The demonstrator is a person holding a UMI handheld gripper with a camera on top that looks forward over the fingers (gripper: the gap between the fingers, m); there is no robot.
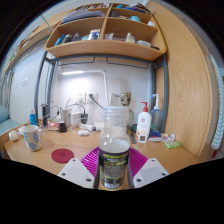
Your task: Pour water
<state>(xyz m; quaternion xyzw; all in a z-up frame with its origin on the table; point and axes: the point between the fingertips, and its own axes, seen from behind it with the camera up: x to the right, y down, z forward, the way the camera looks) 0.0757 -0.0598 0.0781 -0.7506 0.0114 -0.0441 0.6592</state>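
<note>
A: Starting with the biggest thing, what stands out?

B: The wooden table, a flat pale surface running across the scene, with a wooden shelf unit mounted on the wall above it, its boards loaded with small items too blurred to name.

A: And nearer in?

B: A clear plastic container stands on the table just beyond the fingers. To its right is a white pump bottle with a red label, upright. On the left sits a pale cup, and ahead of it a flat, round, dark red disc lies on the wood.

A: Where is the thing to pour from?

B: A cylindrical can, metallic with a dark printed label and a shiny round rim, stands upright between the two fingers.

A: Is the gripper clamped on it?

B: The pink pads sit tight against both sides of the can with no gap visible, so it is squeezed between them. The gripper points level, forward along the table.
</note>
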